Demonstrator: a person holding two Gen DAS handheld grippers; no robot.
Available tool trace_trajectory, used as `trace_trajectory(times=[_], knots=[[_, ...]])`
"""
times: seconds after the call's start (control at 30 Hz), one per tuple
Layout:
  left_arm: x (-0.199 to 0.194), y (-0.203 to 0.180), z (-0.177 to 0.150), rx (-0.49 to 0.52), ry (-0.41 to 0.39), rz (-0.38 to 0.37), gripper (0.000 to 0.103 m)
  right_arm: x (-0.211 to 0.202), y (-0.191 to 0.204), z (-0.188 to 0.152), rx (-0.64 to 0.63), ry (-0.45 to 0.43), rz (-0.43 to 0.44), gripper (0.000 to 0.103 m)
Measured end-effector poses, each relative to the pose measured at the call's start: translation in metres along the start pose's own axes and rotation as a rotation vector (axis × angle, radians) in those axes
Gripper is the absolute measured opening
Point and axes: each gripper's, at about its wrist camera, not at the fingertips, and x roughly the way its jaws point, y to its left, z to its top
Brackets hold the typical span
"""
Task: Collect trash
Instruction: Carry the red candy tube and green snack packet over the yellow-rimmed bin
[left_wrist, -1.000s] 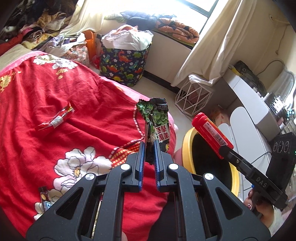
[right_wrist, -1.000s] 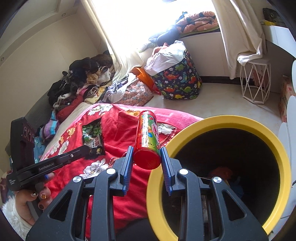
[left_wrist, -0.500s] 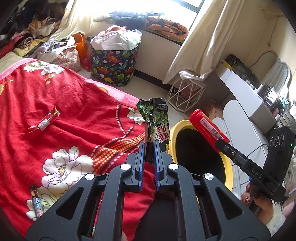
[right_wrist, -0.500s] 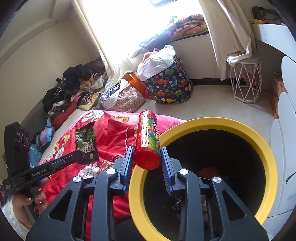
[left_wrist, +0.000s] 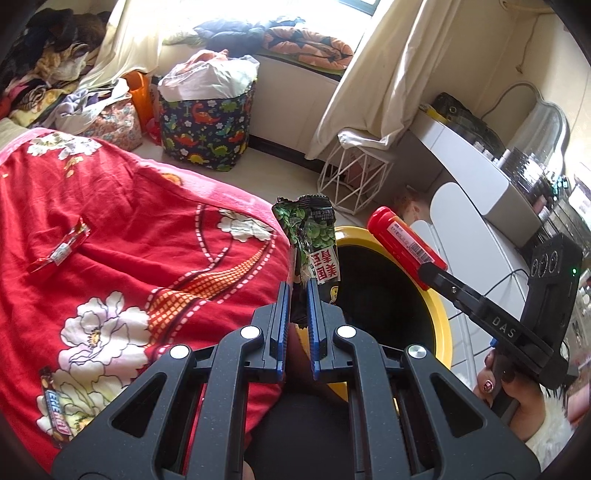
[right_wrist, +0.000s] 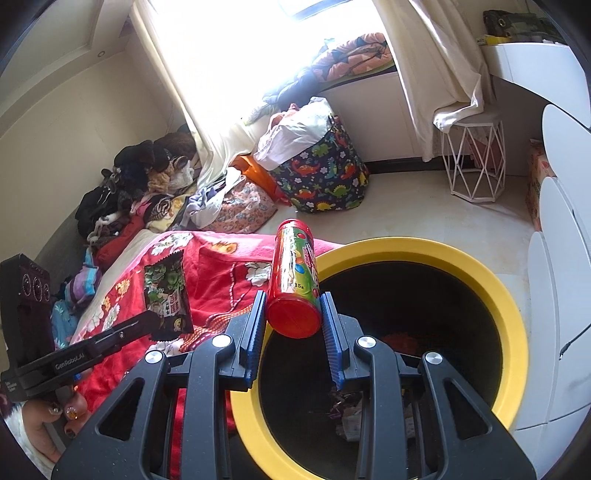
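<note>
Jaws of the left gripper (left_wrist: 298, 295) are seen clamped on a green snack wrapper (left_wrist: 309, 242), held upright beside the yellow rim of the trash bin (left_wrist: 441, 325). Jaws of the right gripper (right_wrist: 293, 314) are pressed on a red candy tube (right_wrist: 295, 273), its long axis pointing away, its base already over the bin's dark mouth; this hand is judged nearer the drop. Nothing is seen in the way. Two more wrappers, a red wrapper (left_wrist: 61, 249) and a brown bar wrapper (left_wrist: 55, 410), are left on the red bedspread (left_wrist: 147, 236). Scraps, apparently paper, are glimpsed inside the bin.
</note>
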Motion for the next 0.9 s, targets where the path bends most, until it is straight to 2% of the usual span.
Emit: trace_trajectory(times=[0.9], knots=[[0.029, -0.046, -0.011, 0.091, 0.071, -0.042, 0.006, -0.019, -0.045, -0.009, 0.091, 0.008, -0.074, 0.028]])
